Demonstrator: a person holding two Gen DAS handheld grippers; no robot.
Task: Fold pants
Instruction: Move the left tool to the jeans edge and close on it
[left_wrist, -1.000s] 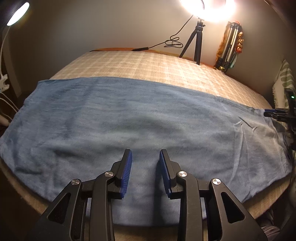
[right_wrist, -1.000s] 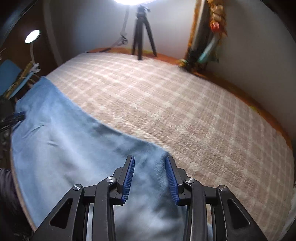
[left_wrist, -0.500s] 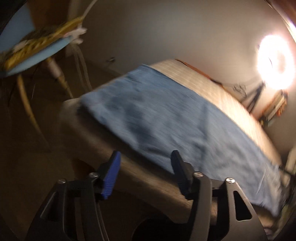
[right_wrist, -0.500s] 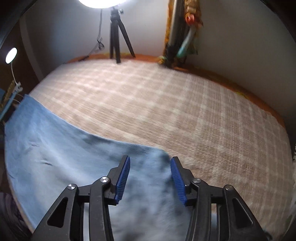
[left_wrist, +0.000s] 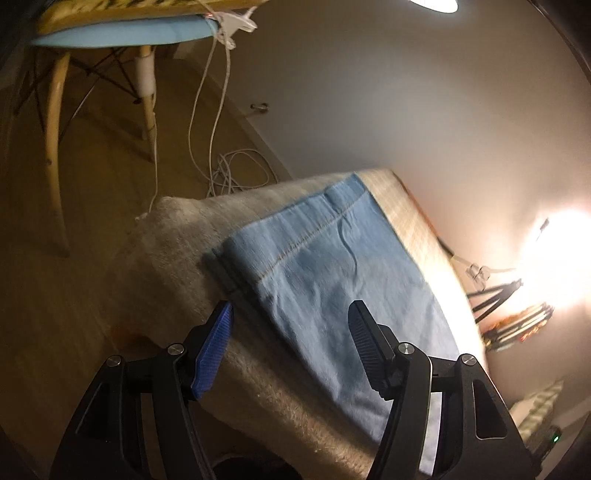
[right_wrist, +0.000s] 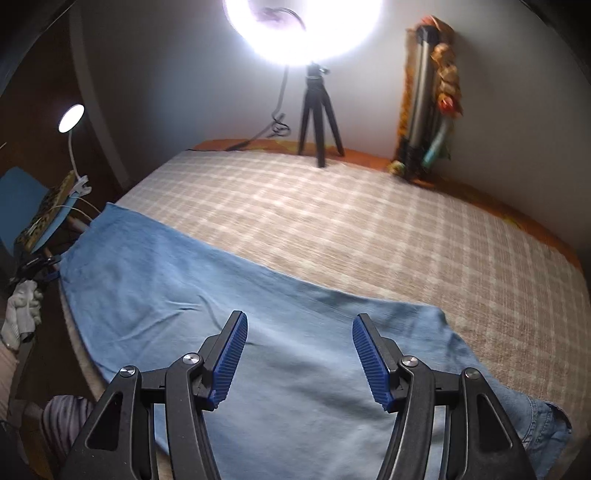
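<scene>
Light blue pants (right_wrist: 221, 306) lie flat and lengthwise along the near edge of a bed with a beige checked cover (right_wrist: 369, 229). In the left wrist view the hem end of the pants (left_wrist: 325, 266) lies at the bed's corner. My left gripper (left_wrist: 291, 328) is open and empty, hovering over that hem end. My right gripper (right_wrist: 299, 343) is open and empty, hovering over the waist half of the pants; a seamed part (right_wrist: 535, 421) shows at the lower right. The left gripper also shows small at the far left of the right wrist view (right_wrist: 35, 267).
A ring light on a tripod (right_wrist: 317, 122) stands at the back of the bed. A desk lamp (right_wrist: 72, 118) is clipped to a blue chair (left_wrist: 122, 33) left of the bed. White cables (left_wrist: 229, 173) lie on the floor. A bundle of things (right_wrist: 428, 110) leans in the back corner.
My left gripper swung from the middle of the pants to the hem end at the bed's left corner and opened wider. My right gripper pulled back toward the waist end and opened wider.
</scene>
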